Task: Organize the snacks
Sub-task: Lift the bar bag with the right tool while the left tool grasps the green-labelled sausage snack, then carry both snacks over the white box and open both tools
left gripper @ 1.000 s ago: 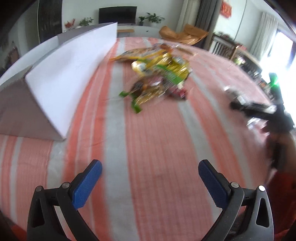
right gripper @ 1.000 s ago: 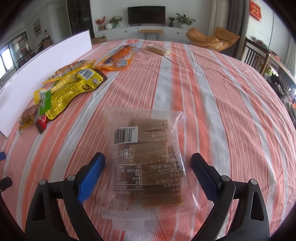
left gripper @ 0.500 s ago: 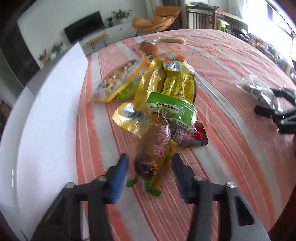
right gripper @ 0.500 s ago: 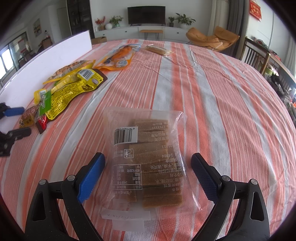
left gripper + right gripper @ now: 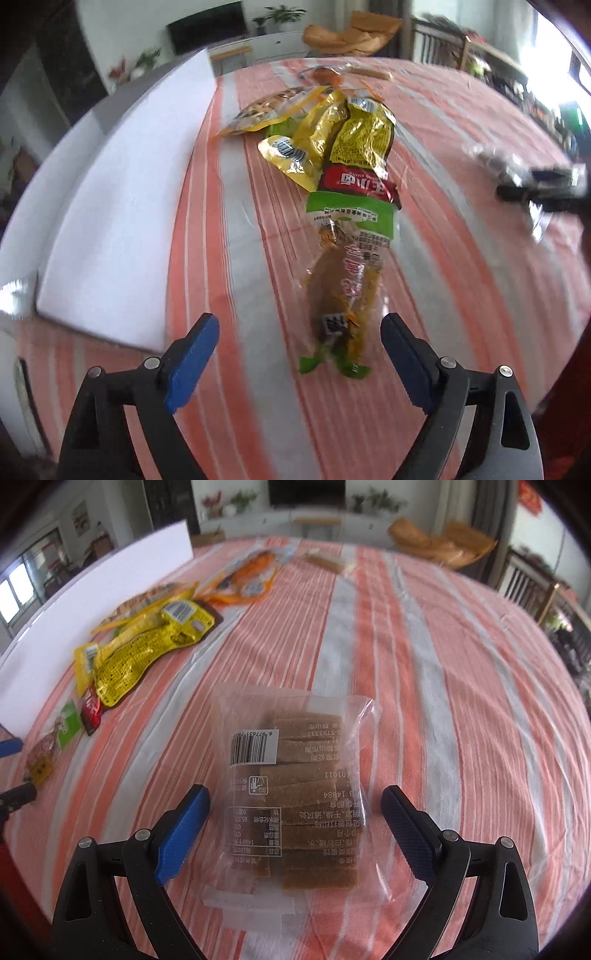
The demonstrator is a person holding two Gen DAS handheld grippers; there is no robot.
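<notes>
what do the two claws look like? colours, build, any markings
Both match: the left claw and right claw have black plastic frames with triangular cut-outs and silver screw heads at the pivots. Each finger ends in a blue textured pad. No cables or printed markings are visible in either wrist view.

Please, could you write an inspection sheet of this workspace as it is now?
Surface: striped cloth, orange and grey.
Job's things: clear brown-bar packet; brown snack pouch; yellow packets in a pile.
Clutter: white board along the pile.
Grippers: left gripper open, jaws just opening, pouch lying between them unheld; right gripper open around the bar packet.
Cables: nothing seen.
Surroundings: television, plants, tan chair.
</notes>
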